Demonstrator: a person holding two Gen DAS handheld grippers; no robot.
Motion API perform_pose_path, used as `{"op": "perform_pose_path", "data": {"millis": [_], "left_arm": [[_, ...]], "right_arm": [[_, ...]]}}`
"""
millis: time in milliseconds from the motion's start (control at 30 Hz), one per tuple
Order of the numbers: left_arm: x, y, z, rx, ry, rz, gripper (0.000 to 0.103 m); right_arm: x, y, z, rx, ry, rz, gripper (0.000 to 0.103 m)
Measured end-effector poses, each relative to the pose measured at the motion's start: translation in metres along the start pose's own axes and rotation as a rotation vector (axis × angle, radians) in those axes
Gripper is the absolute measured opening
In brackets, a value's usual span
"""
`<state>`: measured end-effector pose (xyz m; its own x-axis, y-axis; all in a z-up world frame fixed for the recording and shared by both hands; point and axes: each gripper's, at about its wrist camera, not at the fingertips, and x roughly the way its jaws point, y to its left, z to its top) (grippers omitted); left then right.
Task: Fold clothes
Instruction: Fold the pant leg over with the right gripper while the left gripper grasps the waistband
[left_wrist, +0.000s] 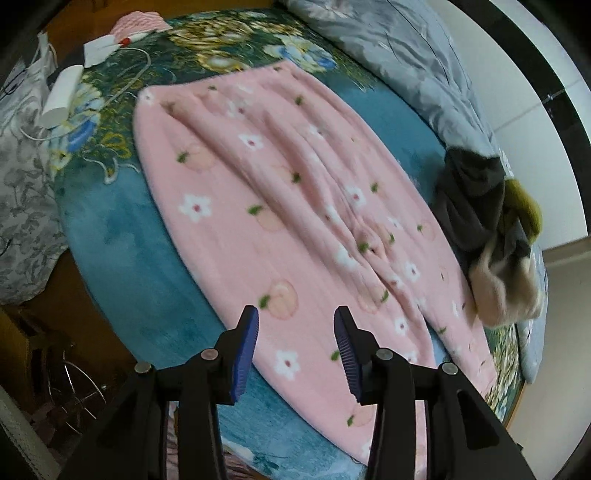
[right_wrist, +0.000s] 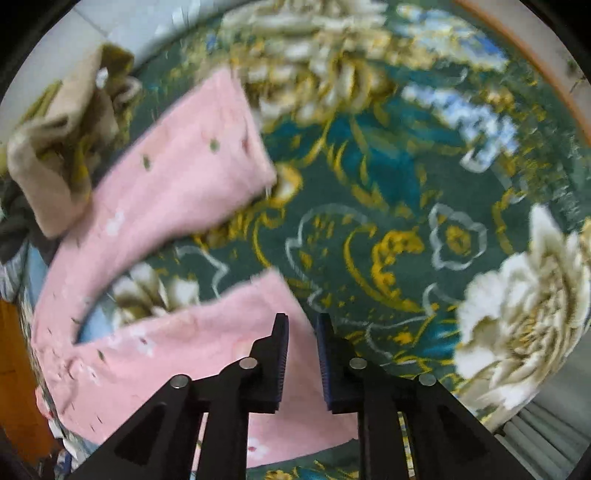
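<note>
Pink fleece pants (left_wrist: 258, 184) printed with white flowers and peaches lie spread flat on the bed's teal floral blanket (left_wrist: 110, 229). My left gripper (left_wrist: 297, 314) hovers open over the pants' near edge, with nothing between its blue pads. In the right wrist view the two pant legs part: the far leg (right_wrist: 184, 166) ends in a cuff, and the near leg (right_wrist: 177, 350) runs under my right gripper (right_wrist: 301, 321). That gripper points down over the near cuff. Its jaws stand a narrow gap apart, and the fabric lies below them, not pinched.
A heap of dark grey, olive and beige clothes (left_wrist: 491, 229) sits beside the pants, seen again as the heap (right_wrist: 55, 155). A grey quilt (left_wrist: 406, 55) is bunched along the wall. A white box (left_wrist: 61, 96), a cable and a pink knit lie at the far corner.
</note>
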<state>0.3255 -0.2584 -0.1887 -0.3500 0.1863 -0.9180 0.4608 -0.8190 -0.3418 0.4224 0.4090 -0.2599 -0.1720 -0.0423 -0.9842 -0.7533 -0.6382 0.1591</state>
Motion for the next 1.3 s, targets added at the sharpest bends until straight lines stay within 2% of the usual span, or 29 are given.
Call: {"op": "perform_pose_path", "data": {"millis": [100, 300, 400, 567, 767, 933, 1067, 1167, 1300], "left_arm": [[-0.005, 0.013, 0.013, -0.019, -0.016, 0.008, 0.045], [0.000, 0.047, 0.048, -0.010, -0.011, 0.049, 0.046], [0.010, 0.074, 0.067, -0.028, 0.001, 0.080, 0.047], [0.031, 0.128, 0.102, -0.101, 0.035, 0.123, 0.047], [0.060, 0.168, 0.151, -0.096, 0.058, 0.187, 0.047], [0.086, 0.178, 0.177, -0.103, 0.068, 0.190, 0.047], [0.101, 0.184, 0.186, -0.139, 0.070, 0.204, 0.047], [0.105, 0.188, 0.189, -0.169, 0.059, 0.206, 0.047], [0.108, 0.187, 0.192, -0.153, 0.056, 0.219, 0.047]], "right_arm": [[-0.019, 0.004, -0.003, 0.000, -0.030, 0.039, 0.034], [-0.019, 0.007, -0.019, 0.049, -0.008, 0.058, 0.038], [-0.016, 0.020, -0.033, 0.080, -0.016, 0.092, 0.047], [-0.006, 0.035, -0.065, 0.198, -0.021, 0.147, 0.050], [0.014, 0.040, -0.099, 0.265, 0.010, 0.112, 0.050], [0.025, 0.026, -0.118, 0.299, 0.010, 0.037, 0.050], [0.024, -0.001, -0.131, 0.383, -0.022, -0.009, 0.050], [0.029, -0.020, -0.140, 0.465, -0.024, -0.004, 0.050], [0.040, -0.031, -0.147, 0.524, -0.016, -0.008, 0.050]]}}
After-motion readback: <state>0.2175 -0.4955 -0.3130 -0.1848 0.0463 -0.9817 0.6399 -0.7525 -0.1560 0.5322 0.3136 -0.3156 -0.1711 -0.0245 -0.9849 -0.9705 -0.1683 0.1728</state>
